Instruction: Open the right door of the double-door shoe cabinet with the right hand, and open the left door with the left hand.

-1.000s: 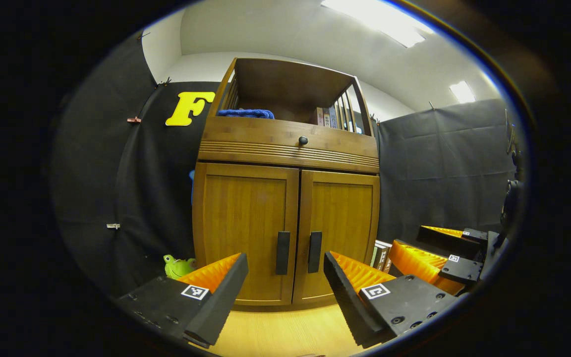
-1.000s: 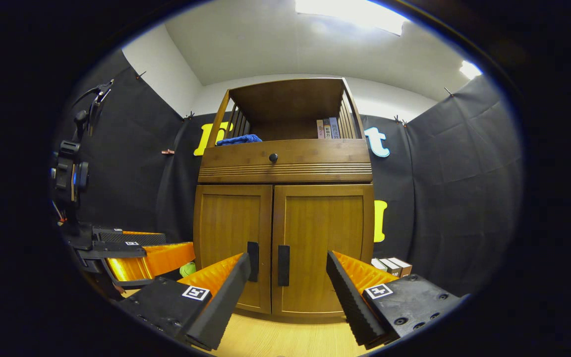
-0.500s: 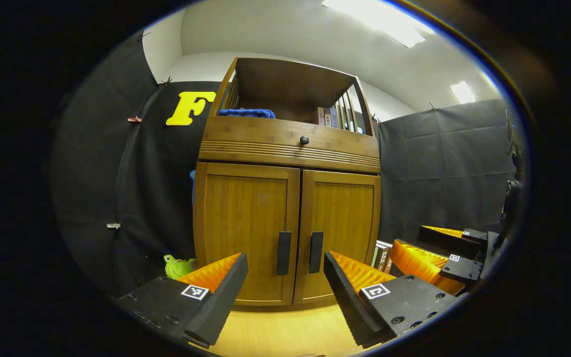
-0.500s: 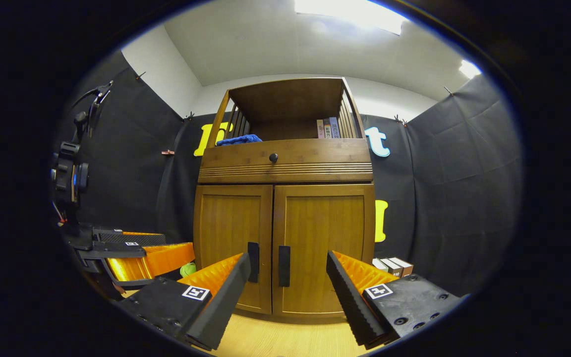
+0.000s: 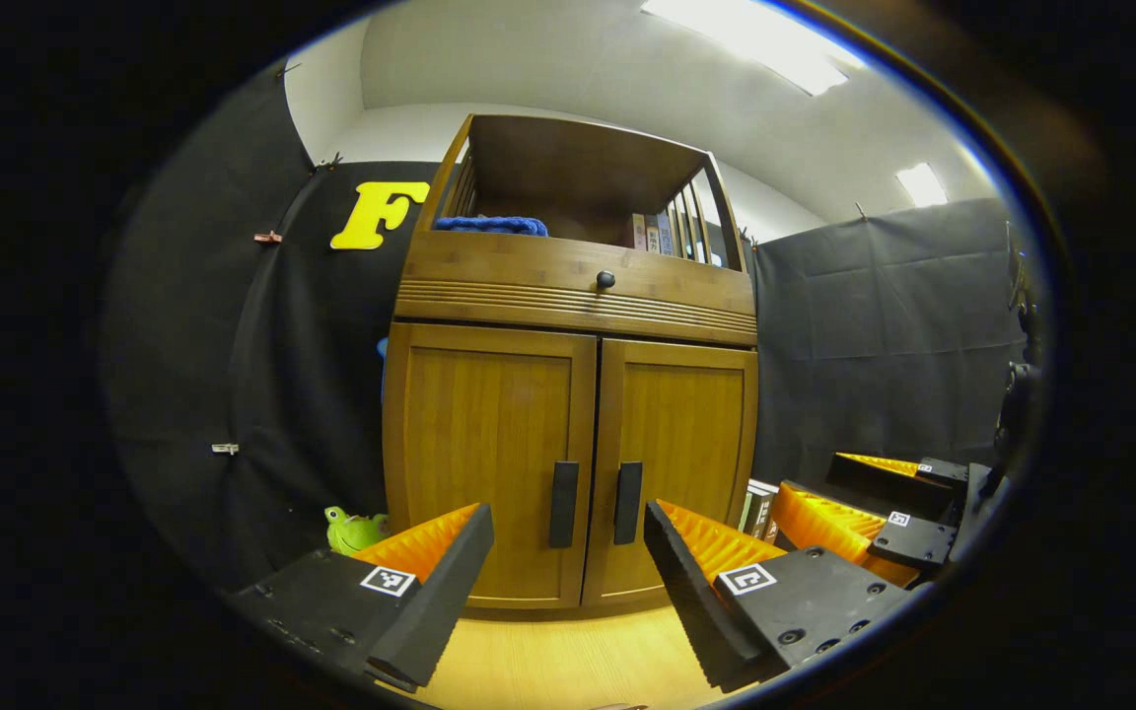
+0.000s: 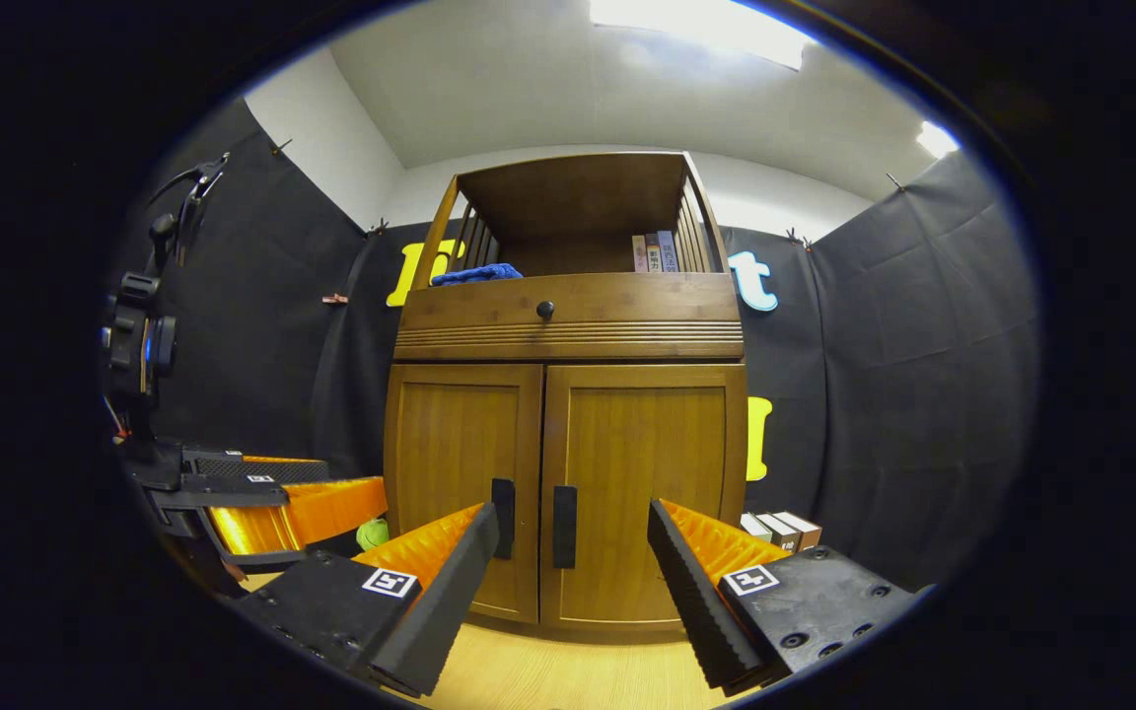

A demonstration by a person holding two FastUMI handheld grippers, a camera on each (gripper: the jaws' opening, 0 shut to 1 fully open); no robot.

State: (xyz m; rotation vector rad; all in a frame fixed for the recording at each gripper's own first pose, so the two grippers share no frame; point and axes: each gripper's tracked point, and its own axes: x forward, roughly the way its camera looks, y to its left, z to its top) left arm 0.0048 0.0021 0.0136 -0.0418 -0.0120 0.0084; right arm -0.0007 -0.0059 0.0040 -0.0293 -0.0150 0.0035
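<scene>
Black cloth walls point(image 6: 903, 394) enclose the booth. Light wood floor point(image 5: 568, 666). White ceiling point(image 6: 548, 89) with lit panels point(image 5: 745, 44); white wall point(image 6: 331, 148) above the cloth.

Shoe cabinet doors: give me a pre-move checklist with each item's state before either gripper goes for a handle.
1. Right gripper open wide enough for a handle: ok.
2. Left gripper open: ok.
3. Right door and left door both closed, ready to pull: ok.
4. Right handle sits between the right gripper's fingers in the right gripper view: ok, though not yet reached.
5. Left handle lined up with the left gripper: ok, not yet reached.
6. Green frog toy and boxes beside the cabinet clear of the door swing: cannot tell.
</scene>
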